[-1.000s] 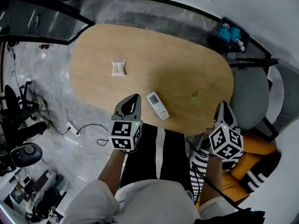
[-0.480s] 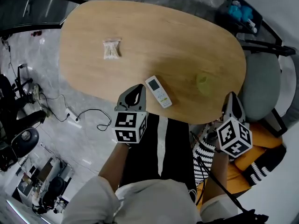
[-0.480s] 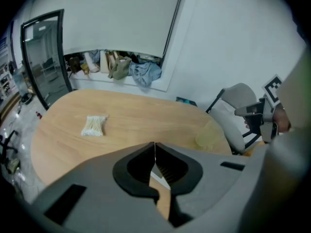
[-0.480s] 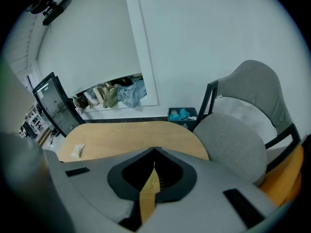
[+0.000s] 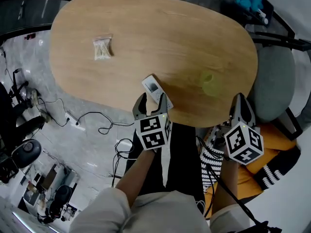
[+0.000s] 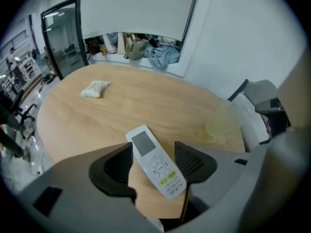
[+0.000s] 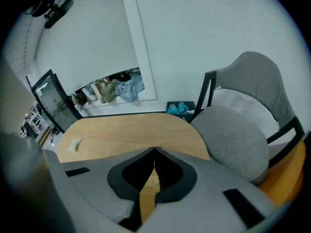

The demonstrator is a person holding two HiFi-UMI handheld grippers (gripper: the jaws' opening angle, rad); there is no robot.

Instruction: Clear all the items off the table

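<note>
Packet of pale cotton-swab-looking sticks in crinkly clear plastic (image 5: 102, 47) sits way over on the left of the oval, light wood-grain surface (image 5: 160, 28), well apart from everything else. Below that edge you get grey marbled floor (image 5: 92, 149) with a thin black cable (image 5: 99, 123) snaking across it.

Moving right, the slim white plastic remote with a grey screen and yellow-green buttons (image 6: 154, 160) lies flat near the front edge, angled a bit. The left gripper (image 5: 153, 106) is right over it: its jaws have just been opening and now stand spread, with the remote's lower half between the ribbed black pads (image 6: 190, 161). The pads don't look like they're squeezing it.

Further right there's a round, see-through yellowish thing (image 5: 209, 84) on the wood; can't tell what exactly.

The right gripper (image 5: 241, 106) hangs just off the surface's right front edge, jaws pressed together with nothing in them. Beside it is a grey fabric-padded chair with a dark frame (image 5: 272, 81).
</note>
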